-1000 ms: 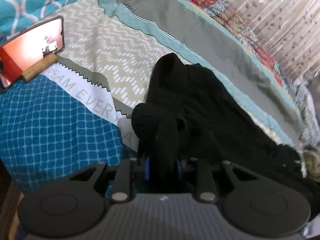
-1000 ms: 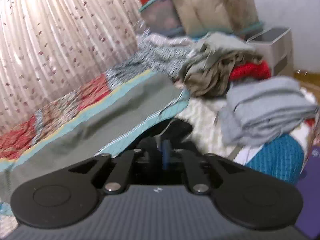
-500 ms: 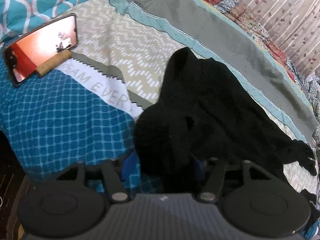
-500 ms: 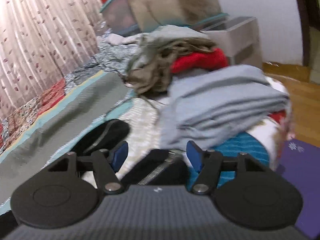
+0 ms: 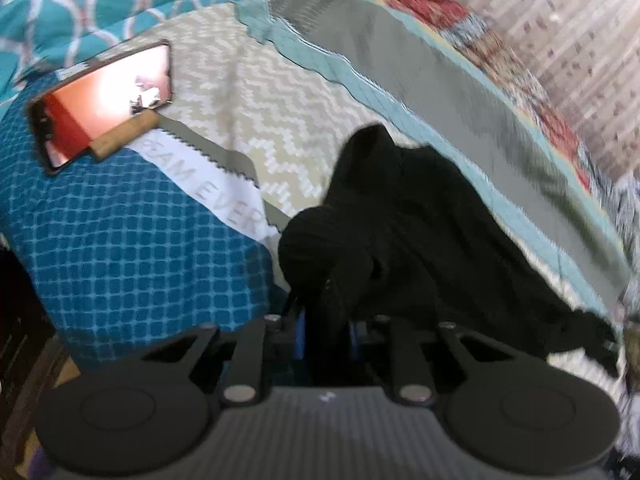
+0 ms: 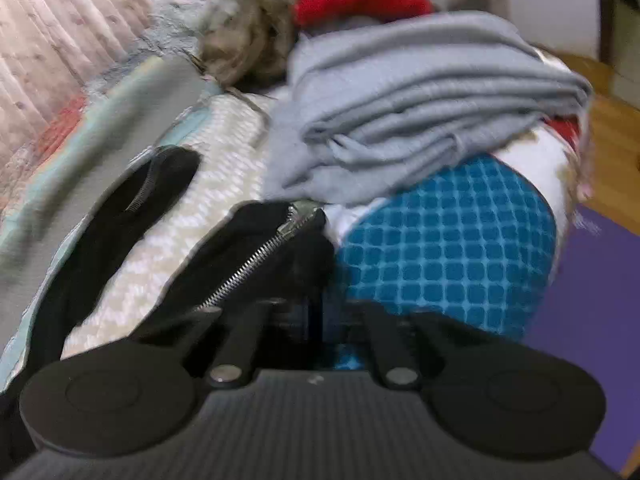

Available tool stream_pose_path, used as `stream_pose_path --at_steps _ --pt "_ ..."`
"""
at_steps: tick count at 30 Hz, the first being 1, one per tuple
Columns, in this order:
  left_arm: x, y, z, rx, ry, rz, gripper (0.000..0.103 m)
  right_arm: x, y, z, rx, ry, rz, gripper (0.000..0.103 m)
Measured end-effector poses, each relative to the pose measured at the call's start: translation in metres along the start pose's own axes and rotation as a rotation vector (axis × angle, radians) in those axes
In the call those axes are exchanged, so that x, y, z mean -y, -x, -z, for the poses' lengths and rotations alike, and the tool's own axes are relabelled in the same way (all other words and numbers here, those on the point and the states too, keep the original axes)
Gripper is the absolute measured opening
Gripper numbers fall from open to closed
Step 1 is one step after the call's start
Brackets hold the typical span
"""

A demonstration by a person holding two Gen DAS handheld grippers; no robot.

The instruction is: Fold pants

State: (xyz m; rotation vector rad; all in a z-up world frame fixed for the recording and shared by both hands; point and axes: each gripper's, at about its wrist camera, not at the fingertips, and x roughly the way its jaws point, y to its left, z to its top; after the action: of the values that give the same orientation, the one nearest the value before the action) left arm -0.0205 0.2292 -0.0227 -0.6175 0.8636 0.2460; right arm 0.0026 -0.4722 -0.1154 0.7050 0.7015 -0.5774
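Both tongs, spread half a second ago, now pinch the crumpled black zippered pants (image 5: 404, 216): left tongs (image 5: 325, 334) at the near bunch, right tongs (image 6: 316, 320) beside the zipper. Pants lie on the patterned bed quilt (image 5: 132, 248), apparently regripped for folding.

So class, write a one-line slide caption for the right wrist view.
Right tongs shut on zippered black fabric pants beside folded grey cloth.
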Motion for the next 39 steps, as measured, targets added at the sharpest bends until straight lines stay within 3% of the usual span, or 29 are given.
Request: stream_pose_path --at_steps 2,4,6,9,10,11,13,16,20,24,30,31,32,33,36,39 --pt "-0.009 0.012 -0.007 0.018 0.050 0.024 0.017 0.003 0.032 -0.006 0.122 -0.123 -0.047 0.007" --pt "-0.020 0.023 -0.014 0.034 0.099 0.053 0.017 -0.010 0.066 -0.012 0.244 -0.121 -0.060 0.008" --pt "-0.026 0.024 -0.021 0.044 0.128 0.056 0.017 -0.032 0.081 -0.024 0.293 -0.090 -0.085 0.008" --pt "-0.026 0.012 -0.027 0.044 0.143 0.018 0.017 -0.068 0.063 -0.042 0.255 -0.065 -0.133 0.020" --pt "-0.026 0.006 -0.027 0.037 0.145 -0.002 0.017 -0.080 0.048 -0.047 0.216 -0.031 -0.137 0.043" --pt "-0.025 0.000 -0.027 0.024 0.148 -0.031 0.017 -0.090 0.031 -0.050 0.180 0.019 -0.112 0.049" --pt "-0.025 -0.007 -0.024 0.005 0.151 -0.042 0.017 -0.095 0.012 -0.047 0.182 0.078 0.001 0.048" --pt "-0.029 -0.008 -0.018 0.003 0.145 -0.049 0.017 -0.059 0.020 -0.038 0.216 -0.016 -0.058 0.049" --pt "-0.036 -0.016 -0.020 -0.035 0.170 -0.056 0.017 -0.022 0.024 -0.026 0.189 -0.044 -0.079 0.051" --pt "-0.029 -0.017 -0.021 -0.028 0.148 -0.074 0.017 -0.018 0.008 -0.004 0.103 -0.013 -0.092 0.051" --pt "-0.028 -0.010 -0.020 -0.021 0.144 -0.072 0.017 -0.056 -0.026 0.009 -0.020 0.041 -0.105 0.051" --pt "-0.028 -0.008 -0.021 -0.020 0.145 -0.071 0.017 -0.064 -0.029 0.010 -0.039 0.057 -0.089 0.045" --pt "-0.027 -0.007 -0.021 -0.016 0.146 -0.067 0.017 -0.073 -0.028 0.009 -0.045 0.082 -0.081 0.027" --pt "-0.025 -0.004 -0.022 -0.010 0.144 -0.061 0.017 -0.080 -0.025 0.005 -0.045 0.112 -0.088 0.015" --pt "-0.018 0.004 -0.029 0.003 0.128 -0.036 0.017 -0.090 0.004 -0.015 0.062 0.136 -0.108 0.013" --pt "-0.011 0.018 -0.044 0.029 0.143 0.056 0.017 -0.069 0.047 -0.064 0.177 -0.044 -0.193 0.012"
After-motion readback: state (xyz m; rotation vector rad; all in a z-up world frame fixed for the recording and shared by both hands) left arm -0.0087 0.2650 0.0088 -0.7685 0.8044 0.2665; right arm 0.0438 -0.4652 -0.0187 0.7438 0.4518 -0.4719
